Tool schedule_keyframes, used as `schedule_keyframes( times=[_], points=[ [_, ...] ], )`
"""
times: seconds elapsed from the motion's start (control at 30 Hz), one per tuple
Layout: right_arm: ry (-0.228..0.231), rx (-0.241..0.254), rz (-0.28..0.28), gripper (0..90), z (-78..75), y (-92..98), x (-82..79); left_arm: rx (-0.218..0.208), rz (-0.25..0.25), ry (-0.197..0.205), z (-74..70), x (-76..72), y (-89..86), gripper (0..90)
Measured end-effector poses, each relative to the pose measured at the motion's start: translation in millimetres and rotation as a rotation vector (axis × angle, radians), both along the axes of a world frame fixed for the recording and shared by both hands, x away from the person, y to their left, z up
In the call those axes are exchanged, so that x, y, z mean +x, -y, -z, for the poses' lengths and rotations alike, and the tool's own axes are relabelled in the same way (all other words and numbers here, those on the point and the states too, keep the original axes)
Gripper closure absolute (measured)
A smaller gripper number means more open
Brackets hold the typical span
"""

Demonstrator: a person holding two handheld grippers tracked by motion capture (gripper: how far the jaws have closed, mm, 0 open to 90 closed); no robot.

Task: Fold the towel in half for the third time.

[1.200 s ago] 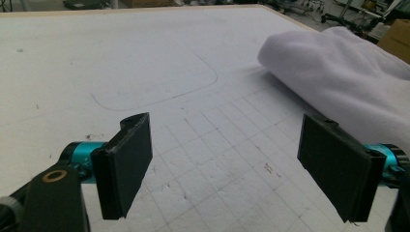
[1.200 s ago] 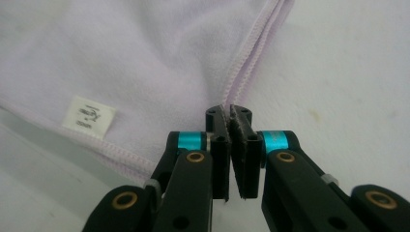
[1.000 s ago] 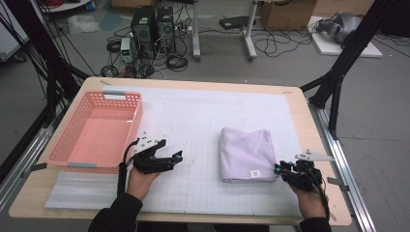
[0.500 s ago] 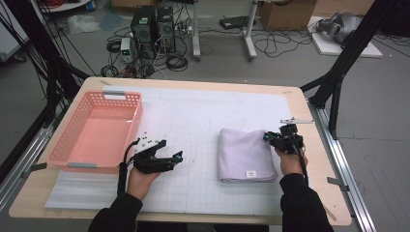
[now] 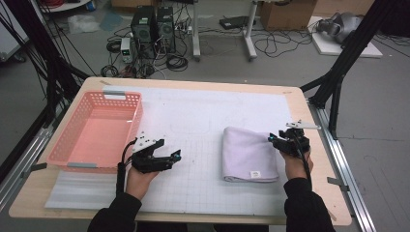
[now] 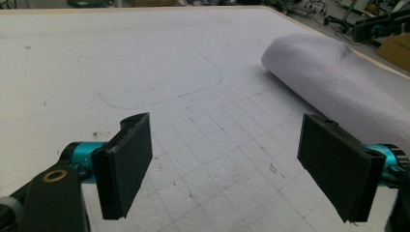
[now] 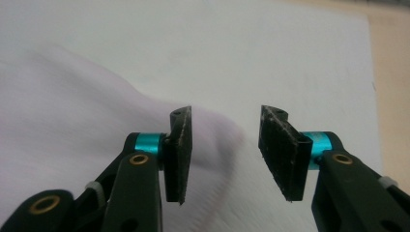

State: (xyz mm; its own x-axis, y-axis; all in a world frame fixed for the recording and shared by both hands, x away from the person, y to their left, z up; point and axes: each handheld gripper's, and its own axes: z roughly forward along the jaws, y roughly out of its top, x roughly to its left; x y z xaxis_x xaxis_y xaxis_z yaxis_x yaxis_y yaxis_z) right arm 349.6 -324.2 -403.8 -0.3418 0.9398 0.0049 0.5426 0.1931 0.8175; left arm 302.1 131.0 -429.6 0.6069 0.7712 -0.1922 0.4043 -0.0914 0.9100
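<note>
Stood at the grasping step: right gripper [image 5: 271, 138] half open, jaws just reopened over the folded towel's [image 5: 247, 153] far right corner, pinching nothing. Left gripper [image 5: 177, 155] wide open and empty near the pink basket [image 5: 77, 166]. Called next for closing on that corner.

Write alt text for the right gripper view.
The right gripper hovers with its two black fingers parted over the corner of a folded lavender towel, nothing clamped between them. White foam matting lies beyond, with the wooden table edge at right.
</note>
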Motion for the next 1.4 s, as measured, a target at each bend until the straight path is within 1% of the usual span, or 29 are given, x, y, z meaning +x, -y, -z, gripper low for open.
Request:
schedule_keyframes(
  times=[0.03,0.07,0.1,0.13,0.2,0.23,0.27,0.33,0.37,0.43,0.47,0.5,0.53,0.57,0.6,0.63,0.67,0.77,0.87,0.93,0.97,1.0,1.03,1.1,1.13,1.23,1.3,1.33,1.4],
  points=[
    [0.026,0.021,-0.035,57.0,-3.6,-5.9,-1.4,0.001,0.003,-0.001,0.0,0.1,0.0,20.3],
    [0.03,0.03,-0.092,60.9,-5.2,-12.3,-0.1,0.002,0.003,-0.003,0.1,0.0,0.6,20.3],
    [0.012,0.017,-0.137,63.4,-4.8,-20.1,2.2,0.006,0.006,-0.003,0.3,0.1,0.8,20.3],
    [-0.005,-0.001,-0.159,63.8,-2.4,-27.9,5.7,0.003,0.007,-0.005,0.4,0.0,1.6,20.3],
    [-0.055,-0.003,-0.2,64.4,4.5,-41.6,15.1,0.007,0.012,-0.003,0.3,0.0,2.1,20.3],
    [-0.073,-0.025,-0.218,64.8,8.3,-48.8,20.4,0.008,0.012,-0.003,0.2,0.1,2.2,20.3],
    [-0.102,-0.034,-0.228,64.7,12.5,-56.2,25.8,0.006,0.014,-0.003,0.3,0.3,2.4,20.3],
    [-0.139,-0.086,-0.244,64.6,21.3,-70.8,35.3,0.004,0.009,-0.004,0.3,0.2,2.3,20.3],
    [-0.125,-0.097,-0.239,64.2,24.5,-75.6,38.9,0.004,0.009,-0.003,0.3,0.3,2.3,20.3],
    [-0.121,-0.082,-0.222,63.3,26.8,-81.0,43.8,0.004,0.01,-0.006,0.4,0.2,2.4,20.3],
    [-0.121,-0.088,-0.223,62.7,26.7,-82.2,44.5,0.005,0.011,-0.005,0.4,0.3,2.2,20.3],
    [-0.116,-0.095,-0.227,60.0,25.3,-81.7,43.7,0.003,0.01,-0.005,0.3,0.2,2.3,20.3],
    [-0.112,-0.093,-0.227,50.8,23.0,-80.6,42.1,0.002,0.01,-0.005,0.2,0.0,2.0,20.3],
    [-0.098,-0.076,-0.22,45.8,18.7,-78.9,39.0,0.001,0.008,-0.005,0.1,0.0,1.9,20.3],
    [-0.077,-0.061,-0.217,47.1,13.6,-77.1,34.1,0.0,0.008,-0.008,0.2,0.0,1.5,20.3],
    [-0.047,-0.04,-0.233,49.2,8.6,-76.5,28.5,0.001,0.006,-0.008,0.1,0.1,1.2,20.3],
    [-0.037,-0.02,-0.263,50.8,5.0,-77.3,23.2,-0.001,0.004,-0.008,0.0,0.2,1.2,20.3],
    [-0.055,0.019,-0.364,53.8,2.6,-88.5,10.1,-0.003,0.002,-0.009,-0.4,0.2,0.7,20.3],
    [-0.096,-0.006,-0.439,54.5,9.2,-105.1,6.5,-0.002,0.0,-0.008,-0.2,0.3,1.0,20.3],
    [-0.131,-0.035,-0.456,54.0,17.0,-115.2,8.5,-0.002,-0.001,-0.009,-0.3,0.2,0.8,20.3],
    [-0.148,-0.036,-0.471,53.4,22.4,-119.4,11.2,0.0,-0.003,-0.008,-0.4,0.2,0.6,20.3],
    [-0.159,-0.03,-0.468,51.8,24.7,-122.0,11.6,-0.004,-0.003,-0.009,-0.4,0.4,0.5,20.3],
    [-0.157,-0.028,-0.473,49.4,26.0,-124.6,11.8,-0.002,-0.001,-0.009,-0.3,0.6,0.2,20.3],
    [-0.155,-0.024,-0.485,45.2,23.4,-124.6,10.1,-0.001,-0.001,-0.011,0.0,0.7,0.5,20.3],
    [-0.147,-0.018,-0.483,45.5,20.6,-122.1,7.7,0.001,-0.001,-0.012,0.1,0.6,0.6,20.3],
    [-0.081,0.016,-0.459,47.8,9.5,-103.7,-7.6,0.001,-0.001,-0.011,-0.5,-0.4,0.0,20.3],
    [-0.046,-0.006,-0.435,49.9,5.2,-83.4,-23.1,-0.003,-0.004,-0.011,-0.7,-0.7,-0.6,20.3],
    [-0.043,-0.01,-0.428,52.7,5.1,-76.0,-28.4,-0.002,-0.007,-0.01,-0.9,-0.7,-1.0,20.3],
    [-0.039,-0.04,-0.396,55.2,7.2,-54.4,-43.1,-0.002,-0.006,-0.01,-1.1,-0.6,-1.3,20.3]
  ],
)
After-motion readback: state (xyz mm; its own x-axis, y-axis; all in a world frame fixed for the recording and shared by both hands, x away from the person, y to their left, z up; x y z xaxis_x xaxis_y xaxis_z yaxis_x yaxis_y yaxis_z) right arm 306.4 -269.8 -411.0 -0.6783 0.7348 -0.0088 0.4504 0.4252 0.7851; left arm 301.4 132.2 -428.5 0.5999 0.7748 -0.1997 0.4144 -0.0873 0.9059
